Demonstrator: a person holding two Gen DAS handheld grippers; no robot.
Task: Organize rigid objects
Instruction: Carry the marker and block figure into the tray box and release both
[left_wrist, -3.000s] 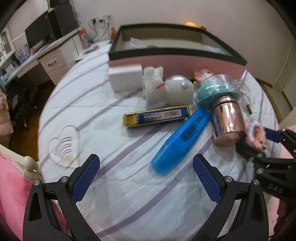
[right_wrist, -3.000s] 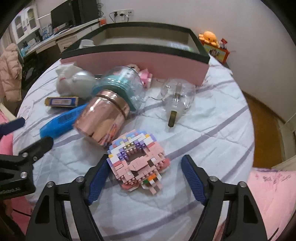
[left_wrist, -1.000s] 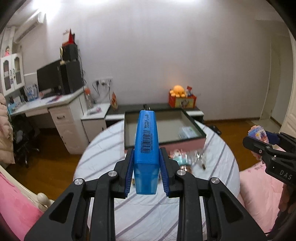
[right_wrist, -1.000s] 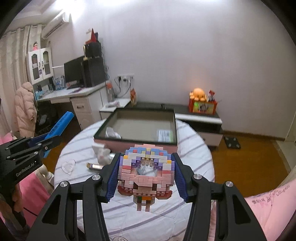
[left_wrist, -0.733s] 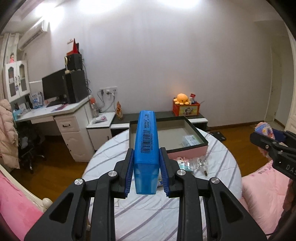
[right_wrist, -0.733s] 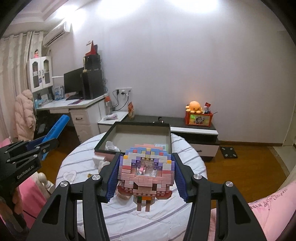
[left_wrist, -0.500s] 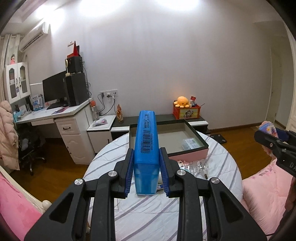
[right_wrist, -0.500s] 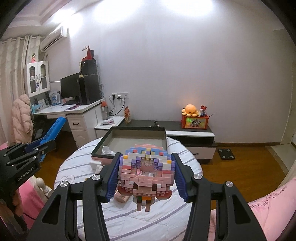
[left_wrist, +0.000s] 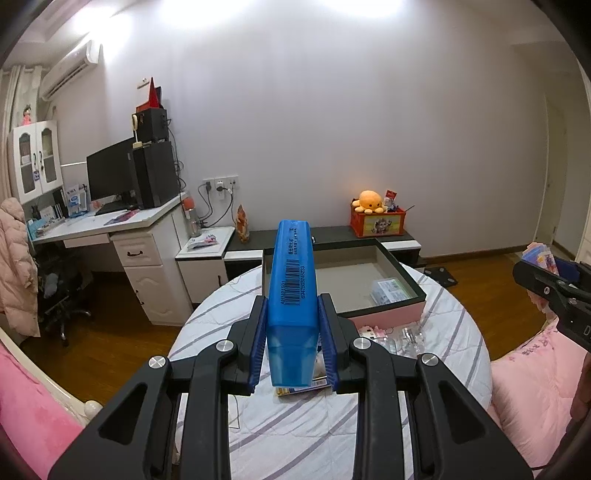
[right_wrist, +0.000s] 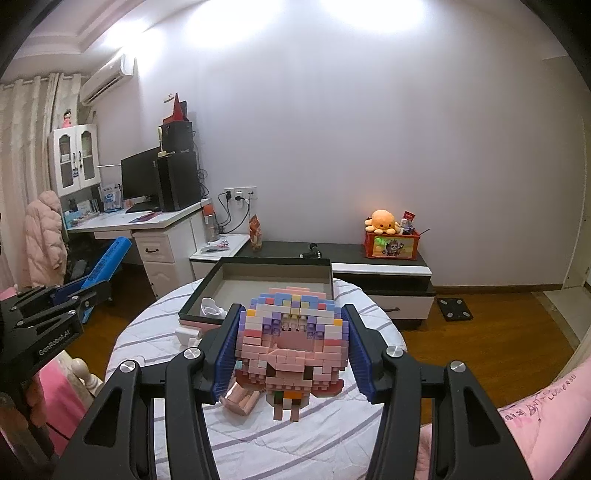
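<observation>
My left gripper (left_wrist: 292, 345) is shut on a long blue case (left_wrist: 293, 280) with a barcode label, held high above the round table (left_wrist: 332, 435). My right gripper (right_wrist: 291, 356) is shut on a pink and purple block-built figure (right_wrist: 293, 345), also held high. The open pink box with a dark rim (left_wrist: 402, 275) sits at the table's far side, also in the right wrist view (right_wrist: 207, 280). Each gripper shows in the other's view: the right one (left_wrist: 546, 284), the left one with the blue case (right_wrist: 107, 264).
A gold-and-blue box (left_wrist: 301, 389), clear plastic items (left_wrist: 410, 338) and small pink pieces (right_wrist: 240, 398) lie on the striped tablecloth. A white item (right_wrist: 210, 306) and a packet (left_wrist: 388, 290) lie inside the box. A desk (left_wrist: 110, 225), low cabinet (right_wrist: 380, 266) and pink bedding (left_wrist: 535, 376) surround the table.
Both grippers have risen and drawn back with their objects, so the table and box look smaller and farther. Three seconds ago both were open with the objects lying on the table.
</observation>
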